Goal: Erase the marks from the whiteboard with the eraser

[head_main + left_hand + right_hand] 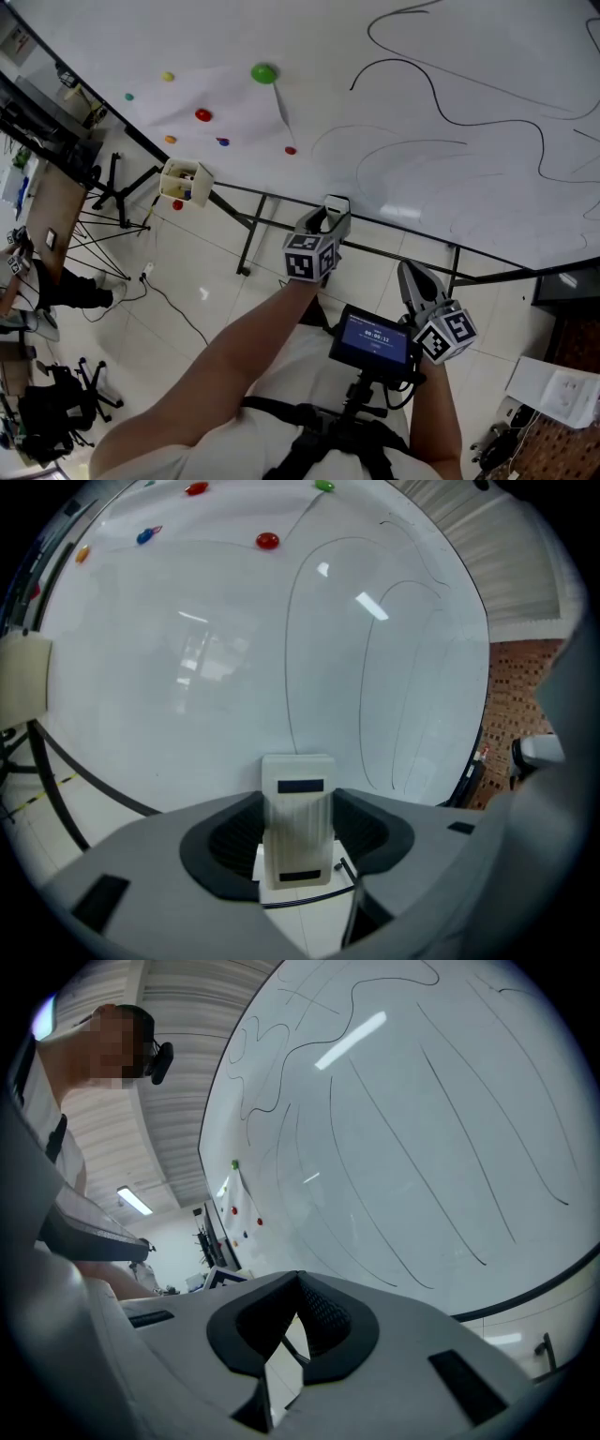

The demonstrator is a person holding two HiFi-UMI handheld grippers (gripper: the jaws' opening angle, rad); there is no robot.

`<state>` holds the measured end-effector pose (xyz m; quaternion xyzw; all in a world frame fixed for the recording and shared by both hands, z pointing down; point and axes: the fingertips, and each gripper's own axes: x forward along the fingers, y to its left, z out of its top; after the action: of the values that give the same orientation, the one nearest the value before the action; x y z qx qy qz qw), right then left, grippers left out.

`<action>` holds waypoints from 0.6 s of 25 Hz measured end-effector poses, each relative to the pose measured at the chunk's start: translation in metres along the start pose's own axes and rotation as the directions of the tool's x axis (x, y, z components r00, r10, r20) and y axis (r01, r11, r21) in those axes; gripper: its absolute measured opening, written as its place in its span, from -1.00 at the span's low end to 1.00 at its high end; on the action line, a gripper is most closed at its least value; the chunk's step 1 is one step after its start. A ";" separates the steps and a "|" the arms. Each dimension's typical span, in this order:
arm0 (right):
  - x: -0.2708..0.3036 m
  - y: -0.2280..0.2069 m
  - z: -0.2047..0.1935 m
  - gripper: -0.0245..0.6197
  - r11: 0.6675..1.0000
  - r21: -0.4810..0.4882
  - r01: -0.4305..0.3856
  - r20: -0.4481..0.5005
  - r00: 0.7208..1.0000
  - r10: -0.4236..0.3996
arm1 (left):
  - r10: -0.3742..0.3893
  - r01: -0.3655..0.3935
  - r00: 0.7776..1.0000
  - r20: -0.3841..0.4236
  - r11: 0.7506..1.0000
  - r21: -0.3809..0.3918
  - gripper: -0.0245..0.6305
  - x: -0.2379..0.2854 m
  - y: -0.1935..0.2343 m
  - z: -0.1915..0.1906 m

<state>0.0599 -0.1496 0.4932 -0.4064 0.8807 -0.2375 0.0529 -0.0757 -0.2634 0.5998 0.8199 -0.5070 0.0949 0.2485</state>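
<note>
The left tool (296, 838) is pinching the eraser (297, 799): its 2 dark pads press on the eraser's 2 long sides. The eraser is a pale ribbed block. Its long axis runs along the jaws, its far end sticks out past their tips and points at the whiteboard (187, 667). In the head view the left tool (325, 221) holds the eraser (336, 203) just at the whiteboard's (450, 56) lower edge, above the dark frame bar; whether it touches the board I cannot tell.

The right tool (298, 1309) is pressed together at the tips with nothing between the pads. In the head view the right tool (412, 279) hangs nearer and to the right, below the board's edge and apart from it.

Long curved black marks (441, 103) cover the board's right part, and fainter ones arc just beyond the eraser. The left part is bare of lines and carries small magnets, 1 green (264, 72) and 1 red (202, 115) among them. A small white box (185, 181) hangs at the lower edge, well left of the eraser. Tiled floor (216, 272) lies open under the board.
</note>
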 end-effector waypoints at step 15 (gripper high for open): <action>-0.006 0.000 0.001 -0.87 1.000 -0.001 -0.014 0.017 1.000 0.014 | 0.030 -0.043 0.995 0.100 0.991 0.128 -0.19 -0.025 0.001 0.044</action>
<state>0.0640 -0.1452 0.4912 -0.4024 0.8831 -0.2332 0.0619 -0.0923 -0.2659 0.5520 0.8286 -0.5262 0.0922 0.1675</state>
